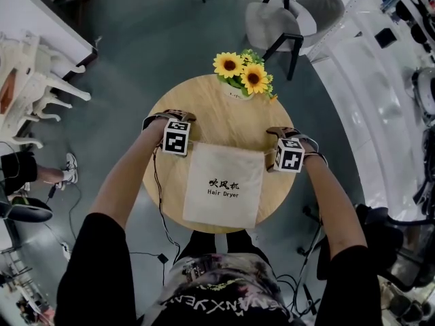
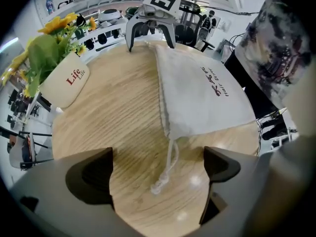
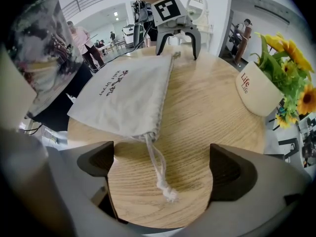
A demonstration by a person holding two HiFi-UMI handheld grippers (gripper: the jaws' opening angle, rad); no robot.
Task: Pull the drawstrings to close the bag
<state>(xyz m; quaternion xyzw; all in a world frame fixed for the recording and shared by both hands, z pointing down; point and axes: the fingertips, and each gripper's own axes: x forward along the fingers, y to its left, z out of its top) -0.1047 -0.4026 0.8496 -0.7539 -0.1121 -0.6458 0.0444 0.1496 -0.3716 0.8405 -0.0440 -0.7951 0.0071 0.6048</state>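
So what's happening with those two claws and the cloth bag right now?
Left gripper open, right gripper open, a knotted drawstring lying between each pair of jaws, ungripped. Bag flat on table, mouth not cinched. Flowerpot stands clear.

The left hand-held gripper [image 2: 158,168] holds its jaws wide apart over the wooden counter [image 2: 113,112], the knotted drawstring [image 2: 169,163] lying loose between them, the white bag [image 2: 202,93] flat beyond, the right hand-held gripper [image 2: 151,46] at its far end, and a pot of sunflowers [image 2: 64,80] off to one side.
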